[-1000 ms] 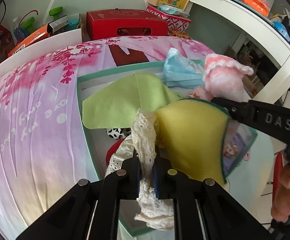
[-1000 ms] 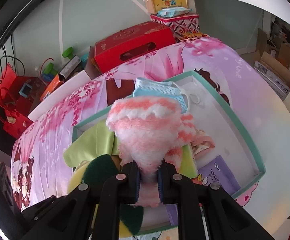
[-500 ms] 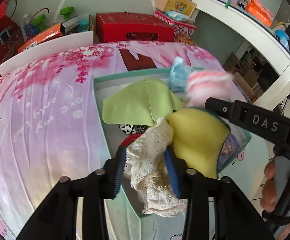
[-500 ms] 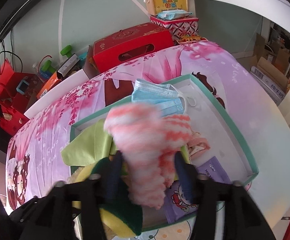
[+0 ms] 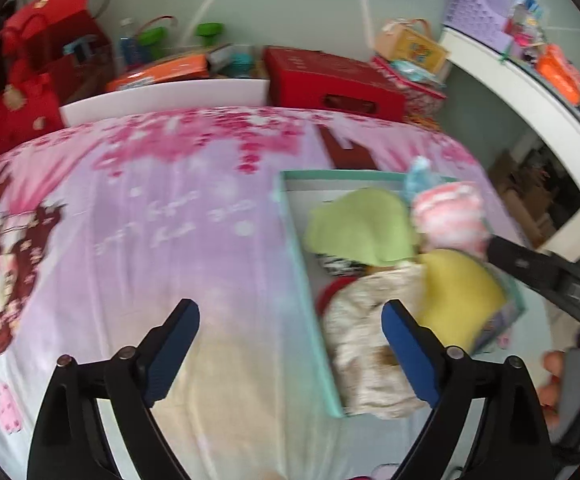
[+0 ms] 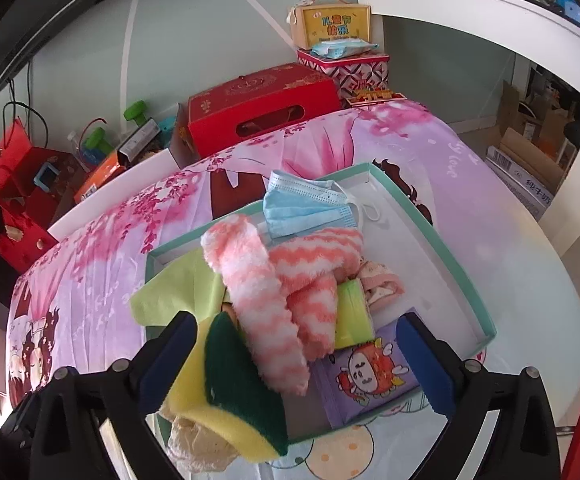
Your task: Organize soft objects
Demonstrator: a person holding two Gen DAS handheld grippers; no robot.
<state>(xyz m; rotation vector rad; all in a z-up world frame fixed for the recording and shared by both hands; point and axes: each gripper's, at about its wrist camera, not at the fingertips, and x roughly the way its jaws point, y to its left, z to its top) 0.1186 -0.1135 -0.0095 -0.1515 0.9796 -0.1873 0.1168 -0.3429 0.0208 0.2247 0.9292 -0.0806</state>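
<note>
Soft items piled in teal-rimmed box (image 6: 442,240) on bed: pink-white fuzzy cloth (image 6: 281,280) on top, blue face mask (image 6: 306,208) at far end, green cloth (image 6: 173,292) at left wall, yellow-green sponge (image 6: 229,392) and lace fabric (image 5: 366,344) hanging over near rim, purple tissue pack (image 6: 366,376) in near corner.

Left claw (image 5: 290,344) spread, jaws just been opening, lace no longer pinched, claw now mostly over bedsheet (image 5: 149,220).

Right claw (image 6: 298,360) spread, jaws just been opening, fuzzy cloth lies between, unpinched.

Judgement: task near done; sponge and lace need tucking in. No loose items seen on sheet.
</note>
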